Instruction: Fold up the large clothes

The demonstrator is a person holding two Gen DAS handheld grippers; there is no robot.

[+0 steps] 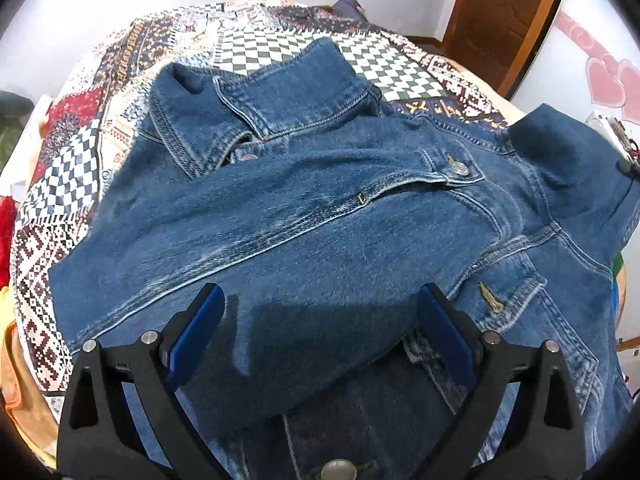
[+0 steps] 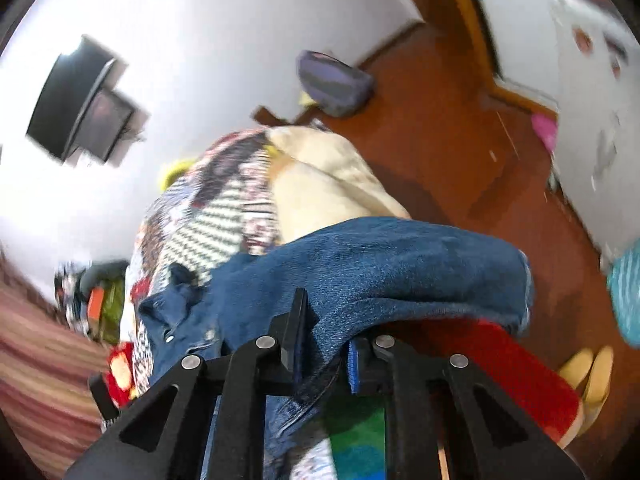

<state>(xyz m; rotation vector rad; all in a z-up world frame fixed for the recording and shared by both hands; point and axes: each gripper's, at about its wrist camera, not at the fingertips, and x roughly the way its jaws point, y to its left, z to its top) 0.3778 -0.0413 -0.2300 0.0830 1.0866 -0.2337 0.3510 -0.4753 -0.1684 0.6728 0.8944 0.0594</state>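
A blue denim jacket (image 1: 320,208) lies front up on the patterned bedspread (image 1: 68,184), collar at the far side, with one sleeve (image 1: 248,216) folded across its chest. My left gripper (image 1: 320,312) is open just above the jacket's lower part and holds nothing. In the right wrist view my right gripper (image 2: 326,344) is shut on the jacket's other sleeve (image 2: 400,264), which drapes over the fingers, lifted above the bed's edge. The right gripper also shows at the right edge of the left wrist view (image 1: 624,148), beside the raised denim.
The bed (image 2: 208,216) carries a patchwork cover and a cream blanket (image 2: 320,176). A brown floor (image 2: 460,140), a door frame (image 1: 508,16), a purple bag (image 2: 336,80), a red and green rug (image 2: 500,364) and yellow slippers (image 2: 592,372) lie around the bed.
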